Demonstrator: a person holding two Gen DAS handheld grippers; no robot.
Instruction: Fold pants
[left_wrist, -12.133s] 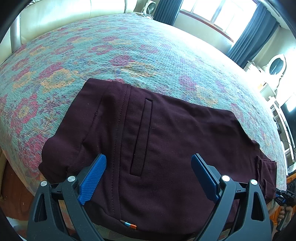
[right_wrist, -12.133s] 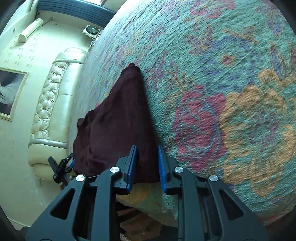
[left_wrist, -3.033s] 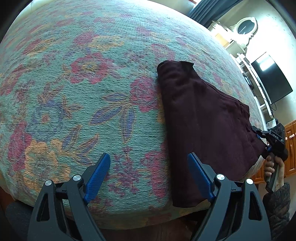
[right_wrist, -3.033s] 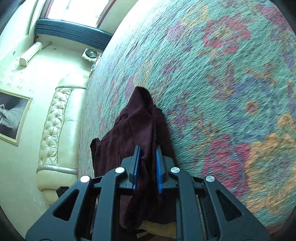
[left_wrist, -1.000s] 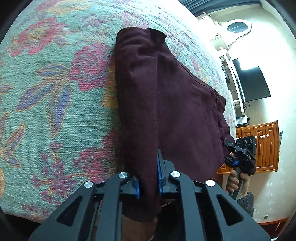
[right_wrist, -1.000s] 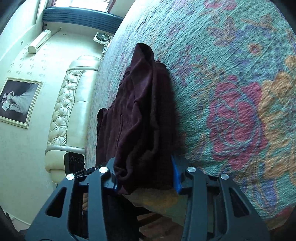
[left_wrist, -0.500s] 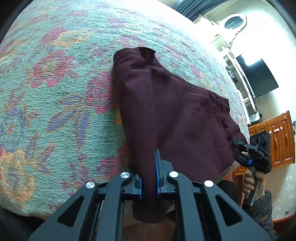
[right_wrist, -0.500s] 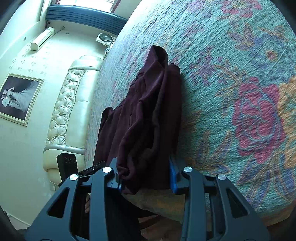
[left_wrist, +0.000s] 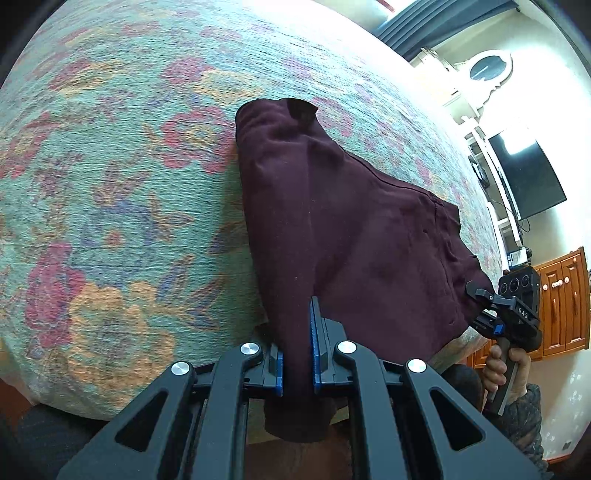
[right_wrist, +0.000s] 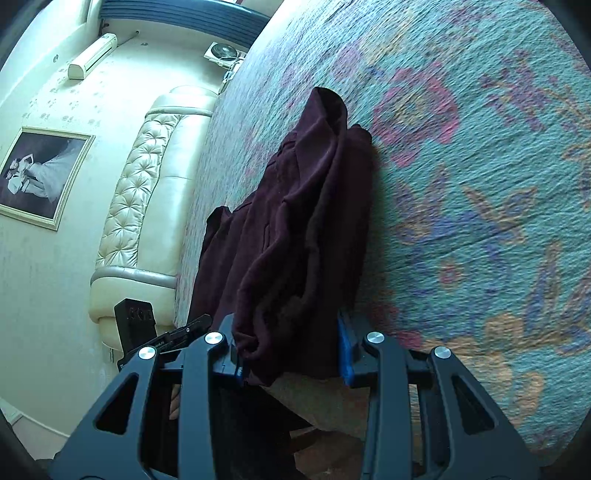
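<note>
Left wrist view: dark maroon pants (left_wrist: 351, 236), folded and bunched, are spread on a floral bedspread (left_wrist: 110, 184), running from centre toward 3 o'clock. Their near edge is clamped in the left gripper (left_wrist: 297, 354), blue pads pressed on the fabric, a tail hanging below. At 4 o'clock the right gripper (left_wrist: 491, 314) is seen gripping the far edge. A TV (left_wrist: 524, 177) at 2 o'clock, wooden cabinets (left_wrist: 561, 302) at 3 o'clock.

Right wrist view: the pants (right_wrist: 295, 236) are heaped in folds at centre; a thick bundle is held between the right gripper's (right_wrist: 291, 354) fingers, jaws set wide around it. Bedspread (right_wrist: 480, 184) fills 3 o'clock. Tufted headboard (right_wrist: 144, 199), framed photo (right_wrist: 40, 173) at 9 o'clock, air conditioner (right_wrist: 92, 55) at 11 o'clock.
</note>
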